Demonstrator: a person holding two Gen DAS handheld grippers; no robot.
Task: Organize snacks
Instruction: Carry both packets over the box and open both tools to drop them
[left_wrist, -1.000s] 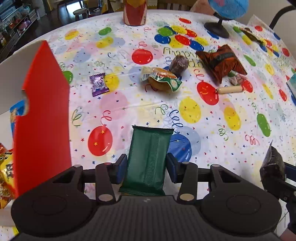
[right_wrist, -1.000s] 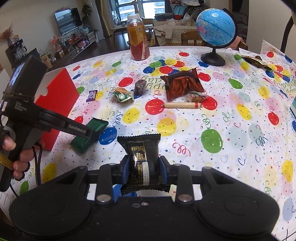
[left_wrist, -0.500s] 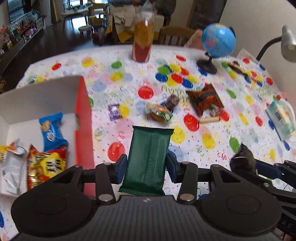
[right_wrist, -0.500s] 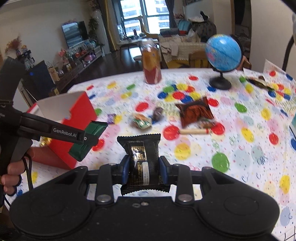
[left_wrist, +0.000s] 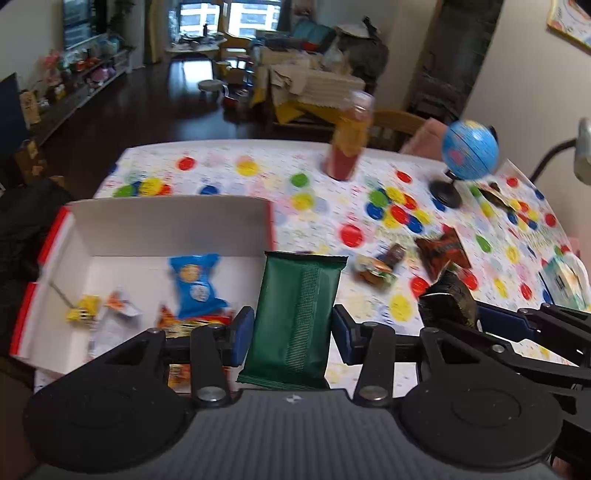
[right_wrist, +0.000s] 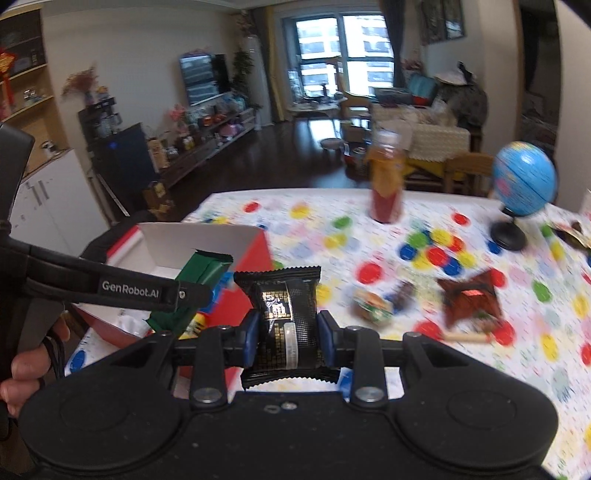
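My left gripper (left_wrist: 293, 328) is shut on a dark green snack bar (left_wrist: 297, 317), held in the air over the right wall of the red and white box (left_wrist: 166, 225). The box holds a blue packet (left_wrist: 195, 284) and several other wrappers. My right gripper (right_wrist: 286, 338) is shut on a black and gold snack packet (right_wrist: 282, 314), held in the air to the right of the box (right_wrist: 207, 240). The left gripper and green bar also show in the right wrist view (right_wrist: 201, 275). The right gripper's black packet shows in the left wrist view (left_wrist: 448, 299).
Loose snacks lie on the balloon tablecloth: a green burger wrapper (right_wrist: 371, 308), a brown packet (right_wrist: 469, 297), a sausage stick (right_wrist: 467, 336). A juice bottle (right_wrist: 386, 184) and a globe (right_wrist: 522, 184) stand at the far side. A tissue pack (left_wrist: 563, 278) lies at the right.
Both grippers have risen and moved left toward the box with their snacks. The box's inside now shows fully in the left wrist view.
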